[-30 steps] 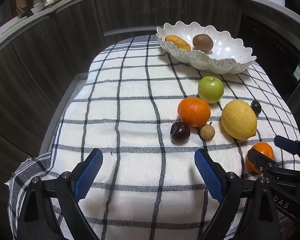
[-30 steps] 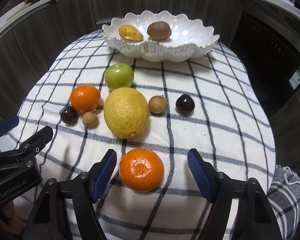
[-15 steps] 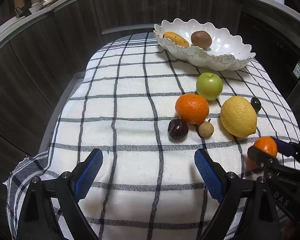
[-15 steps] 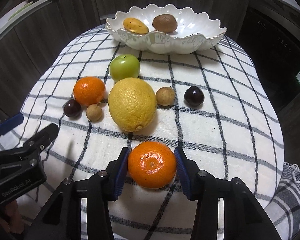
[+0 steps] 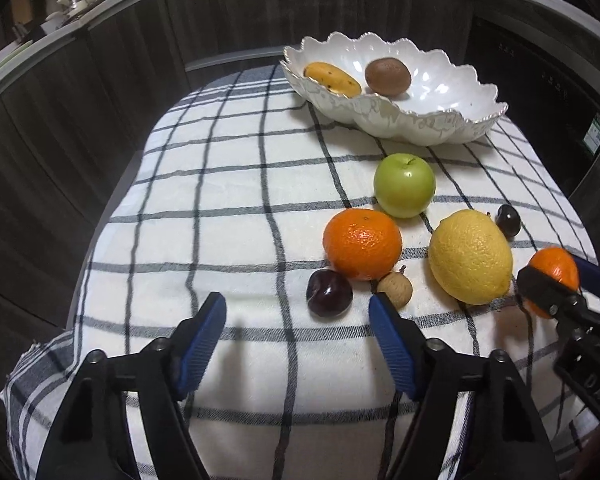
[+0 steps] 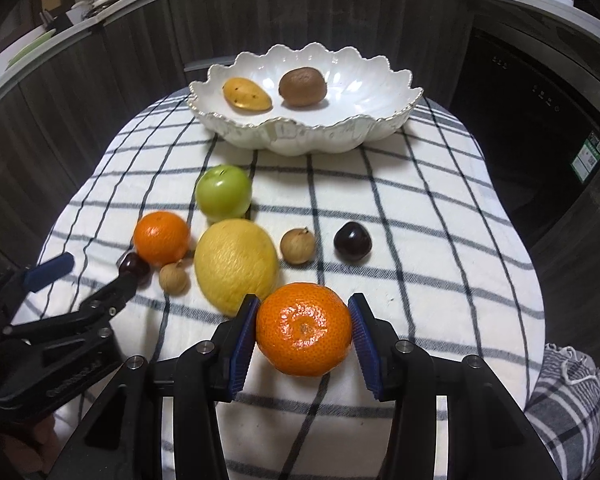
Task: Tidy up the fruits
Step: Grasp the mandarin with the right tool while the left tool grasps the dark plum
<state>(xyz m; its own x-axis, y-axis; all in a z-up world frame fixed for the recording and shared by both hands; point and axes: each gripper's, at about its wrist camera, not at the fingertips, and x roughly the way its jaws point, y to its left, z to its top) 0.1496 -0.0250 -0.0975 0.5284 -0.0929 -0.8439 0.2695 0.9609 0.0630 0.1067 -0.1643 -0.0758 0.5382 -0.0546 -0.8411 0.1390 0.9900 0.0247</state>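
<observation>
My right gripper (image 6: 304, 312) is shut on a mandarin (image 6: 304, 336) at the near edge of the checked cloth, with a blue pad pressed on each side. The same mandarin (image 5: 554, 270) shows at the far right of the left wrist view. My left gripper (image 5: 296, 304) is closing, with nothing between its pads. A dark plum (image 5: 329, 293) lies just past its right fingertip. Beyond are a second mandarin (image 5: 362, 244), a longan (image 5: 396, 290), a lemon (image 5: 470, 256) and a green apple (image 5: 404, 184). The white scalloped bowl (image 6: 308, 138) at the back holds a yellow fruit (image 6: 246, 94) and a kiwi (image 6: 302, 86).
Another longan (image 6: 297, 246) and another plum (image 6: 352, 242) lie right of the lemon. The cloth (image 5: 220, 200) hangs over the table edges, bare on its left half. Dark wood cabinet fronts (image 5: 120, 60) curve close round the back and left. A dark appliance (image 6: 540, 100) stands at the right.
The right gripper's jaws have shut on the near mandarin. The left gripper has moved forward and right toward the plum, and its jaws have narrowed.
</observation>
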